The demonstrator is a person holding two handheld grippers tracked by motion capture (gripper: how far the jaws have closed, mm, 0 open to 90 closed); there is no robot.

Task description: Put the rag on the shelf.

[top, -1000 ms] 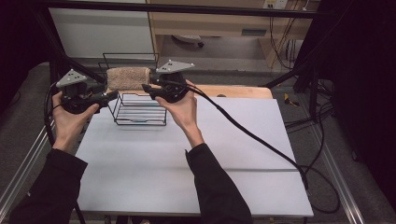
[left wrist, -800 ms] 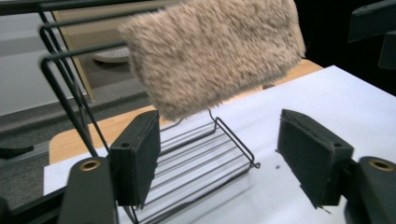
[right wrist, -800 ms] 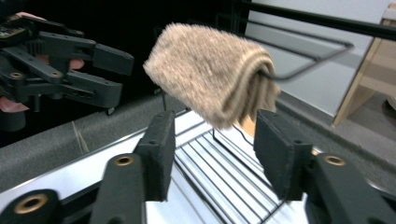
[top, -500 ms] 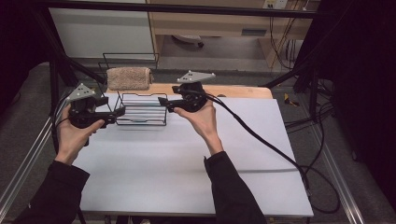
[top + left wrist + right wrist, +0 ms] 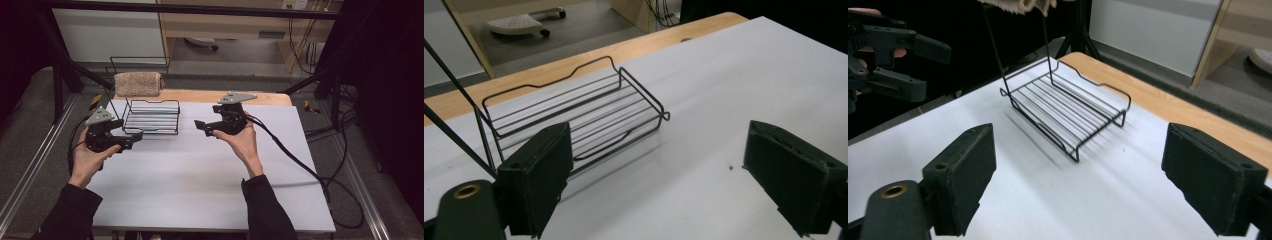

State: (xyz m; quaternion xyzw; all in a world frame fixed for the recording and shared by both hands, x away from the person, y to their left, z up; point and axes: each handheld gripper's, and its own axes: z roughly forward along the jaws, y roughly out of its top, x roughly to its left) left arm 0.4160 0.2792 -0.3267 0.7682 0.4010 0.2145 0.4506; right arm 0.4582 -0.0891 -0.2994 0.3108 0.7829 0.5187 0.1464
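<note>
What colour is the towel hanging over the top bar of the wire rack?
The towel is light brown, a beige tan. It shows best in the high view.

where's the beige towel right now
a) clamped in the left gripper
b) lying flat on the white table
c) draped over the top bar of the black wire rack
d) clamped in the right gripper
c: the towel hangs over the top bar of the wire rack, while the left gripper and right gripper both stand open and empty off to either side of the rack.
</note>
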